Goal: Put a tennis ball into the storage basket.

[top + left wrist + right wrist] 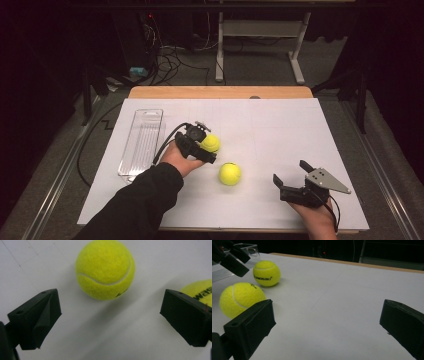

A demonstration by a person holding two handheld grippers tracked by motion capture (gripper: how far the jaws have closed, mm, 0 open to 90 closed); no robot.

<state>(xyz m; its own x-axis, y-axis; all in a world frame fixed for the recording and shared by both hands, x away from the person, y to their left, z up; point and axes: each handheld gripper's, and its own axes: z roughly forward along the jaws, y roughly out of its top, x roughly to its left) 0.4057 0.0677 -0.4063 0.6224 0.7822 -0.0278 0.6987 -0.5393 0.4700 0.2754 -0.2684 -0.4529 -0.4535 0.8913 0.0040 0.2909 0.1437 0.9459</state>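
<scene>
High view: two yellow tennis balls lie on the white surface (280,135), apart from each other near its middle. The farther tennis ball (210,143) sits just beside the left claw (209,150); the nearer tennis ball (230,173) lies a little toward the person's side, between the two hands. A clear plastic tray (142,142) rests along the left part of the surface, beside the left hand (179,159). The right claw (290,172) stands well apart from both balls, at the right near edge. Left gripper view: the jaws are spread wide with nothing clamped; one ball lies ahead of the gap, untouched, and the other shows behind the right-hand jaw. Right gripper view: the jaws are likewise apart and empty, both balls lying off to the left.
</scene>
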